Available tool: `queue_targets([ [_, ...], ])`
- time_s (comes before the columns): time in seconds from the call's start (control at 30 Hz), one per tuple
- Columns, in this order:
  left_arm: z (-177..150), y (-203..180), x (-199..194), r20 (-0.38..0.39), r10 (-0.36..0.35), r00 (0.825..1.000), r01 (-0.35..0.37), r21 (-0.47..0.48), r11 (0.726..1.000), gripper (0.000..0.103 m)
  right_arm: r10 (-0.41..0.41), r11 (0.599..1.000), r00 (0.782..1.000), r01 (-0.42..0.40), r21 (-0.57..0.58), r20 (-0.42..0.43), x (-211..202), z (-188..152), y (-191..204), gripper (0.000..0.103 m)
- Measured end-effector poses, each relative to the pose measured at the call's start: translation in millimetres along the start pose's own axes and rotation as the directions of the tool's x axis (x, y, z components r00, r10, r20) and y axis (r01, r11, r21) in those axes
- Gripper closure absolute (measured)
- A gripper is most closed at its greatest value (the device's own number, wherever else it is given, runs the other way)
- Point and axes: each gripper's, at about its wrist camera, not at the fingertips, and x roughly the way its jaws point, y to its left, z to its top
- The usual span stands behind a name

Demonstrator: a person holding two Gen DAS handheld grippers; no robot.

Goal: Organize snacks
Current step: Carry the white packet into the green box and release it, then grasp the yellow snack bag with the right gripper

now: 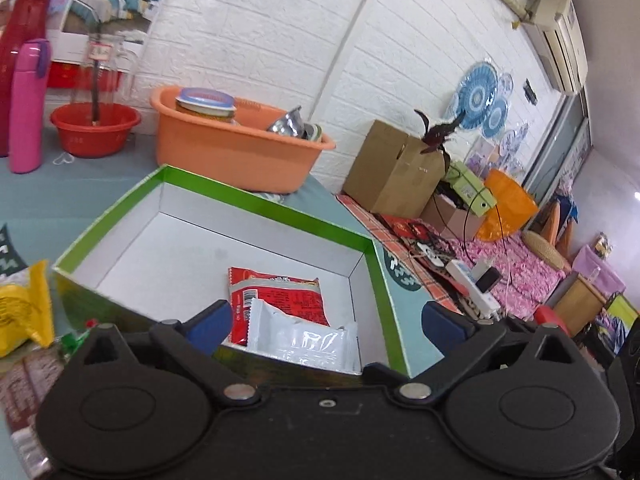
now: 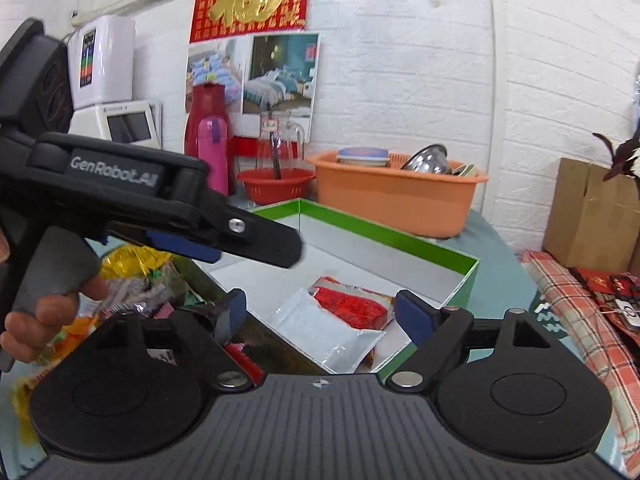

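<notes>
Both tongs are spread wide and nothing is gripped by either: the left tongs (image 1: 326, 322) and the right tongs (image 2: 320, 312) are held above the near edge of the green-rimmed box (image 1: 276, 208). 2 snack packets, a red packet (image 1: 280, 296) and a white packet (image 1: 304, 340), are seen lying inside the box, touched by neither pair.

Your green-rimmed box (image 1: 276, 208) looks like cardboard, matt white inside with a glossy printed rim. In it you see a red snack packet (image 1: 280, 300) of shiny foil-like plastic and a white packet (image 1: 304, 340) of glossy, wrinkled film. The orange tub (image 1: 232, 152) is smooth plastic. The brown carton (image 1: 388, 172) is plain matt cardboard. The wall (image 1: 260, 32) has a rough brick-like relief.
</notes>
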Motion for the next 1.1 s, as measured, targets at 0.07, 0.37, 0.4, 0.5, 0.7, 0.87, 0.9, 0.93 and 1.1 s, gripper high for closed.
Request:
queue_targets([
  [0.07,-2.2,-3.0,-21.0,0.015,0.028,1.000,-0.027,-0.022,0.999,0.000,-0.006,1.000,1.000,0.006,0.010,0.029,-16.2,3.8,2.8,0.000],
  [0.37,-55.1,5.7,-97.4,0.051,0.072,0.996,-0.067,-0.101,0.993,0.000,0.030,0.997,0.998,-0.034,0.072,0.064,-69.4,-8.6,22.8,0.000],
  [0.4,-63.1,8.7,-104.0,0.049,0.077,0.996,-0.071,-0.114,0.991,0.000,0.046,0.995,0.998,-0.050,0.086,0.054,-71.8,-12.5,26.0,0.000],
  [0.5,-87.5,18.6,-120.8,0.042,0.091,0.995,-0.084,-0.147,0.986,0.000,0.119,0.986,0.993,-0.121,0.117,0.016,-76.0,-24.1,39.3,0.000],
  [0.7,-121.3,48.3,-137.7,-0.009,0.080,0.997,-0.080,-0.260,0.962,0.000,0.309,0.950,0.948,-0.304,0.079,-0.078,-68.6,-41.7,88.1,0.000],
  [0.87,-129.4,64.0,-140.4,-0.023,0.050,0.999,-0.054,-0.309,0.949,0.000,0.383,0.924,0.909,-0.380,0.054,-0.165,-50.7,-52.2,124.1,0.000],
  [0.9,-128.6,64.2,-139.3,-0.028,0.044,0.999,-0.050,-0.300,0.952,0.000,0.386,0.922,0.905,-0.383,0.053,-0.178,-46.0,-53.3,129.3,0.000],
  [0.93,-127.2,63.7,-137.4,-0.033,0.037,0.999,-0.045,-0.288,0.957,0.000,0.390,0.921,0.902,-0.386,0.057,-0.187,-41.7,-54.7,132.9,0.000],
  [1.1,-122.6,60.2,-119.0,-0.080,0.031,0.996,-0.049,-0.235,0.971,0.000,0.381,0.924,0.901,-0.368,0.101,-0.205,-22.7,-54.5,141.1,0.000],
])
